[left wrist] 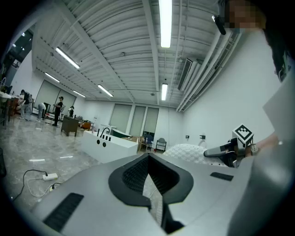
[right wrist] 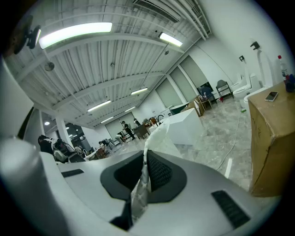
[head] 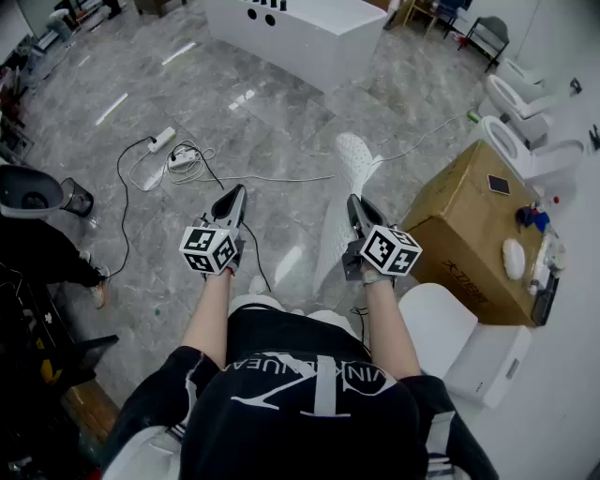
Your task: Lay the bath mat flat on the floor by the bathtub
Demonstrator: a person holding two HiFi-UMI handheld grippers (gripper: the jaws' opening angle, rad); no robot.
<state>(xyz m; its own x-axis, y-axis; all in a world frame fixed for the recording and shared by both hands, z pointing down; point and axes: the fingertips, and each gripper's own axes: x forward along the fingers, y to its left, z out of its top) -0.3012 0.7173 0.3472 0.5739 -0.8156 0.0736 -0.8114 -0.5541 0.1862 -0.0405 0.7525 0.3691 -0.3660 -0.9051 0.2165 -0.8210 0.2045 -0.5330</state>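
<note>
Head view: the left gripper [head: 233,197] and right gripper [head: 355,204] hold the white bath mat [head: 349,164] above the grey marble floor [head: 262,122], well apart from the white bathtub [head: 300,28].

Left gripper view: its jaws are clamped on the mat's thin edge [left wrist: 153,193].

Right gripper view: its jaws pinch a mat fold [right wrist: 140,192], with a cardboard box [right wrist: 272,124] to the right.

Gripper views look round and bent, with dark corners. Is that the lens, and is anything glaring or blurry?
Left gripper view: wide-angle bending, black corners, ceiling lights glaring. Right gripper view: same curving, with the bath mat soft up close. Head view: sharper, and the floor shows bright light streaks.
</note>
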